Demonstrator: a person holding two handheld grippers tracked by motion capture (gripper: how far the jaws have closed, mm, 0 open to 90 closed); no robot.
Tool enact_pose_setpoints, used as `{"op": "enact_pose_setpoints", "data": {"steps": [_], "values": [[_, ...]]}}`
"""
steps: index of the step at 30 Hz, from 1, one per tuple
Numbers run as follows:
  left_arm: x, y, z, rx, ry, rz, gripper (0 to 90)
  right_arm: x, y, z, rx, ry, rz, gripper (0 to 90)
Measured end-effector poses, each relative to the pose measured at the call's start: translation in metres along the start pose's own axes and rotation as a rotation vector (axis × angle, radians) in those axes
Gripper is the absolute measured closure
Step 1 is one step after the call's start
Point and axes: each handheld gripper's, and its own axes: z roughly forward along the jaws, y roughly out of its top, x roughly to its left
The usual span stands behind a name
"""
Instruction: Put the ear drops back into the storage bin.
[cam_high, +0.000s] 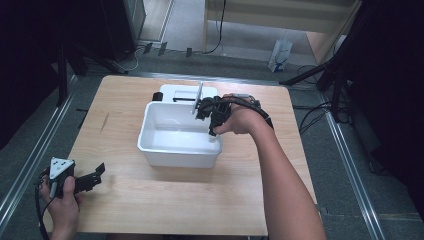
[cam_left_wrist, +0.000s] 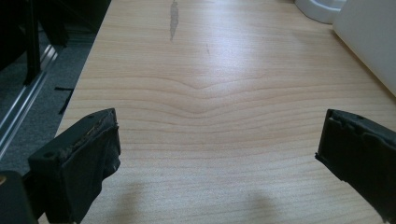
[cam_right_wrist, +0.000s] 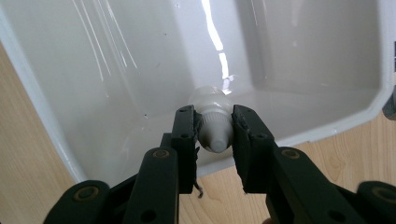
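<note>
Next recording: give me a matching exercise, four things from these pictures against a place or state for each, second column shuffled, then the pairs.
Things:
1. right tool
2. left tool
3. white rectangular plastic tub
4. small white plastic bottle

Places or states:
A. stands in the middle of the light wooden table
B. jaws wide apart, nothing between them
C. pinched at its capped end, body over the tub's inside
D. shut on the bottle at the tub's right side

Pairs: 1-D, 2-B, 3-A, 4-C

Overhead light streaks glare across the white tub (cam_right_wrist: 116, 70), the table (cam_left_wrist: 210, 93) evenly lit, surroundings dark, pictures slightly soft.
</note>
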Motion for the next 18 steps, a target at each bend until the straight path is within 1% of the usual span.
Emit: {"op": "enact_pose_setpoints", "data": {"steps": [1, 2, 3, 6, 9, 10, 12, 15, 18], "values": [[0.000, 0.000, 0.000, 0.000, -0.001, 0.000, 0.1, 0.000, 0.000, 0.004, 0.003, 0.002, -0.004, 72.0], [0.000, 0.000, 0.000, 0.000, -0.001, 0.000, 0.1, 0.000, 0.000, 0.004, 0.003, 0.002, -0.004, 72.0], [0.000, 0.000, 0.000, 0.000, 0.000, -0.001, 0.1, 0.000, 0.000, 0.008, 0.005, 0.005, -0.018, 72.0], [0.000, 0.000, 0.000, -0.001, 0.000, -0.001, 0.1, 0.000, -0.001, 0.011, 0.010, 0.007, -0.015, 72.0], [0.000, 0.000, 0.000, -0.001, -0.001, -0.001, 0.1, 0.001, -0.001, 0.018, 0.013, 0.012, -0.024, 72.0], [0.000, 0.000, 0.000, -0.001, -0.001, -0.001, 0.1, 0.001, -0.001, 0.018, 0.013, 0.012, -0.024, 72.0], [0.000, 0.000, 0.000, -0.001, -0.001, 0.000, 0.1, 0.001, -0.001, 0.022, 0.017, 0.009, -0.028, 72.0], [0.000, 0.000, 0.000, -0.001, -0.002, 0.000, 0.1, 0.002, 0.000, 0.030, 0.029, -0.004, -0.047, 72.0], [0.000, 0.000, 0.000, -0.001, -0.002, 0.000, 0.1, 0.002, 0.001, 0.033, 0.039, -0.002, -0.048, 72.0]]}}
